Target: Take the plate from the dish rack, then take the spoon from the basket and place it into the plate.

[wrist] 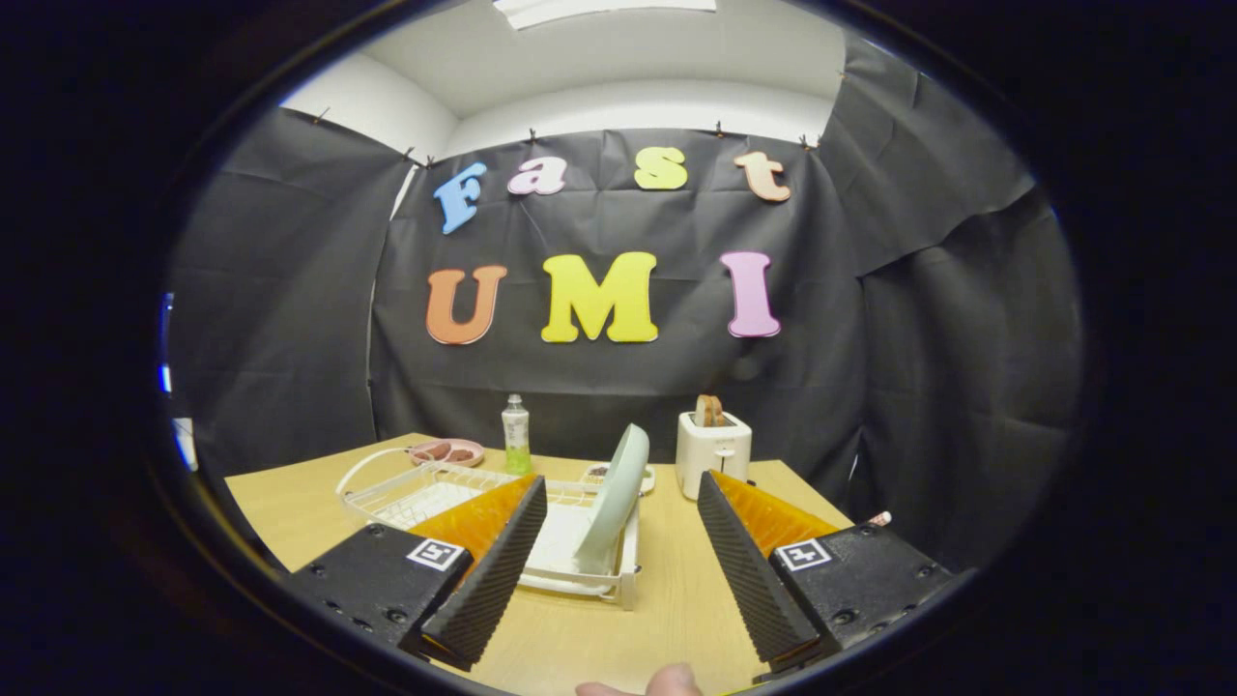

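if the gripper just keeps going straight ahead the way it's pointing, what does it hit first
Probably the pale green plate standing on edge in the white dish rack, just ahead of the open gripper. Depth is unclear; the toaster stands farther back.

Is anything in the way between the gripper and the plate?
Nothing visible is. The gripper is open, and the plate stands on edge in the rack just ahead, between the fingers' lines. Only bare table lies before it. The toaster and bottle sit farther back.

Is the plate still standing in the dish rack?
Yes. The plate stands on edge in the dish rack; the open gripper holds nothing.
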`<action>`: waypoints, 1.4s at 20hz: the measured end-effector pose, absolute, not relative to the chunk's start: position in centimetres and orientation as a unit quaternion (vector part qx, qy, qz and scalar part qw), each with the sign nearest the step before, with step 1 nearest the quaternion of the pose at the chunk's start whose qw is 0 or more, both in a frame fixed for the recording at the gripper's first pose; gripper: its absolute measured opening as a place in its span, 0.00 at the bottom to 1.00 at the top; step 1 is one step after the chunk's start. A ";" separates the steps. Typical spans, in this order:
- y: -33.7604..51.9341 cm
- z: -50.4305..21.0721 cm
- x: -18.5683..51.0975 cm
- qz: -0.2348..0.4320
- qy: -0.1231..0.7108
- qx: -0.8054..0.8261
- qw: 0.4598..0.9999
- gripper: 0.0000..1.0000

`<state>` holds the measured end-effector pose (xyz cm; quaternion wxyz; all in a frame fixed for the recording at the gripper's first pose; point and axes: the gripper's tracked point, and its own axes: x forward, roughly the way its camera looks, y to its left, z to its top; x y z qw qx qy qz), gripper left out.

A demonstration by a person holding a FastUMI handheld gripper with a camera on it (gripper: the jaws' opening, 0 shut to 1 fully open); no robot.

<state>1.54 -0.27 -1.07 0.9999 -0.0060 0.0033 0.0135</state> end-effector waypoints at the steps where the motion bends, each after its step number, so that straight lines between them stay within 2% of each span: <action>1: -0.6 -0.9 1.6 0.012 0.002 -0.004 1.000 1.00; 9: -2.2 -1.1 1.6 0.005 0.014 -0.007 1.000 1.00; 15: -2.3 0.6 3.0 0.030 0.049 -0.005 0.998 1.00; 21: -4.3 2.7 7.2 0.038 0.112 -0.051 0.992 1.00; 28: -1.5 6.1 12.9 0.086 0.177 -0.033 0.980 1.00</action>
